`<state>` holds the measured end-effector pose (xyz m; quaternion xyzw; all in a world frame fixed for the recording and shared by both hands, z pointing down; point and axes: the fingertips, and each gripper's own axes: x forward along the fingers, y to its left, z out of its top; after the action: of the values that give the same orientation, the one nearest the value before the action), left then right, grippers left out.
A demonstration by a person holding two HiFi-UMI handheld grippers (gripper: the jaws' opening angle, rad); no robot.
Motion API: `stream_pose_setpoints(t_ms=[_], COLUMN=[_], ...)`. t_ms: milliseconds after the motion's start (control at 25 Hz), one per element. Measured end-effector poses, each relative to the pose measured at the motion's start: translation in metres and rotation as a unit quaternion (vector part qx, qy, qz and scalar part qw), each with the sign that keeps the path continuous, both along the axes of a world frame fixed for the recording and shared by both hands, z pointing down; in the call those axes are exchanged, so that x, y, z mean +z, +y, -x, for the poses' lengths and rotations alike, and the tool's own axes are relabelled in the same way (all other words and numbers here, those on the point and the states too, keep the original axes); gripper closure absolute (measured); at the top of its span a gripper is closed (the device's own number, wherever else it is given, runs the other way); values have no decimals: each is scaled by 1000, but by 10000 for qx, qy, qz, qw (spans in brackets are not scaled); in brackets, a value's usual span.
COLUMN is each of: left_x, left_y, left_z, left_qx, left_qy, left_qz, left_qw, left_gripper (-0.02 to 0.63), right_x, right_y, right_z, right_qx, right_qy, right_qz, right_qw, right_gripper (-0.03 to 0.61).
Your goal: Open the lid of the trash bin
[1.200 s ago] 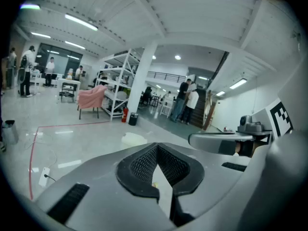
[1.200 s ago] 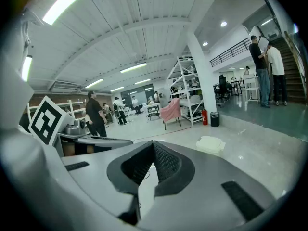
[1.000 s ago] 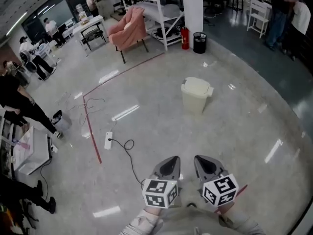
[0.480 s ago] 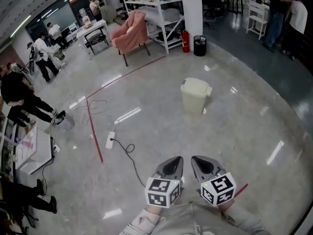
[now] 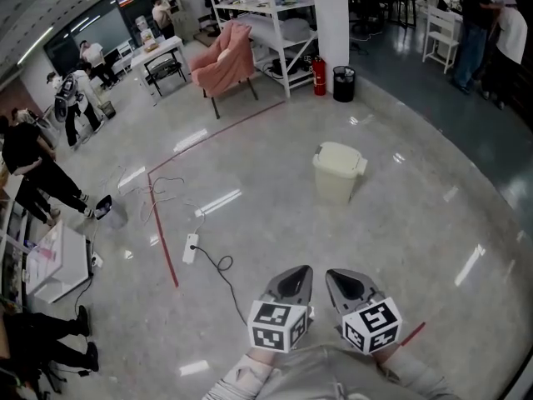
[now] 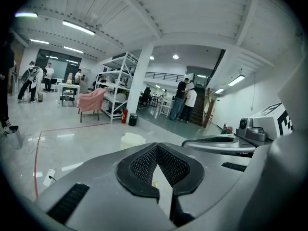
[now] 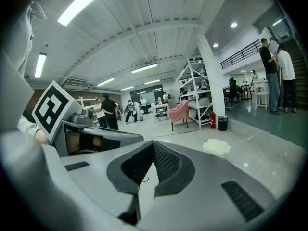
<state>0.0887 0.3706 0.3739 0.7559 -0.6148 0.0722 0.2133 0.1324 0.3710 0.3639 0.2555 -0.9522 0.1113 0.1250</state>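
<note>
2 hand-held grippers are hovering low in the head view, side by side. The left hand-held gripper and the right hand-held gripper are each carrying 1 marker cube. Both are staying clenched, with nothing between the pads and only a thin slit showing in each gripper view. 1 cream trash bin is standing on the floor at 12 o'clock from the grippers and well apart from them, its lid lying shut on top. Beyond it, at about 12 o'clock, 1 small black bin and 1 red fire extinguisher are standing just beside 1 white pillar. At 11 o'clock, 1 pink armchair is sitting near 1 white shelf rack. At 10 o'clock, 1 white power strip is lying on the floor, with 1 black cable curling away from it, and 1 red tape line is running beside it and bending toward the armchair. 2 people are standing at 1 o'clock, and at least 4 more are gathering along the left side. The floor is showing as polished grey, reflecting the ceiling lights in bright streaks across a wide, open workshop hall.
</note>
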Motion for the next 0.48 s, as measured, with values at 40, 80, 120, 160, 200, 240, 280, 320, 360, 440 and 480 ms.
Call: stream_pose_setpoints(t_ms=[40, 80, 120, 160, 200, 240, 280, 320, 360, 440, 480], left_x=[-1, -2, -3, -4, -5, -7, -8, -9, -9, -11, -11], left_y=[-7, -14, -21, -28, -35, -41, -47, -53, -59, -72, -79], left_z=[8, 15, 22, 29, 36, 43, 50, 58, 67, 83, 90], left_qx=[18, 40, 69, 104, 142, 177, 207, 235, 263, 316, 340], left_qy=[4, 9, 11, 8, 1, -6, -9, -8, -8, -22, -34], left_qz=[9, 14, 13, 5, -5, -17, -28, -35, -37, -31, -30], left_qw=[10000, 10000, 10000, 9999, 9999, 9998, 9998, 9997, 9996, 9995, 9994], left_gripper=[611, 611, 611, 611, 611, 611, 611, 611, 611, 611, 611], right_x=[-1, -2, -3, -4, -5, -6, -7, -7, -9, -11, -12], right_y=[-7, -13, -20, -26, -33, -39, -44, -50, -56, -69, -76], right_z=[7, 15, 22, 29, 36, 43, 50, 57, 65, 79, 85], right_qx=[25, 48, 72, 99, 127, 157, 190, 228, 273, 384, 440], right_qy=[2, 3, 1, -1, 0, 3, 8, 12, 13, -10, -30], right_qz=[-1, -2, -5, -11, -20, -28, -37, -51, -66, -85, -87], right_qw=[10000, 10000, 10000, 10000, 9999, 9999, 9998, 9997, 9996, 9992, 9990], right_gripper=[572, 572, 574, 574, 574, 574, 574, 574, 574, 574, 574])
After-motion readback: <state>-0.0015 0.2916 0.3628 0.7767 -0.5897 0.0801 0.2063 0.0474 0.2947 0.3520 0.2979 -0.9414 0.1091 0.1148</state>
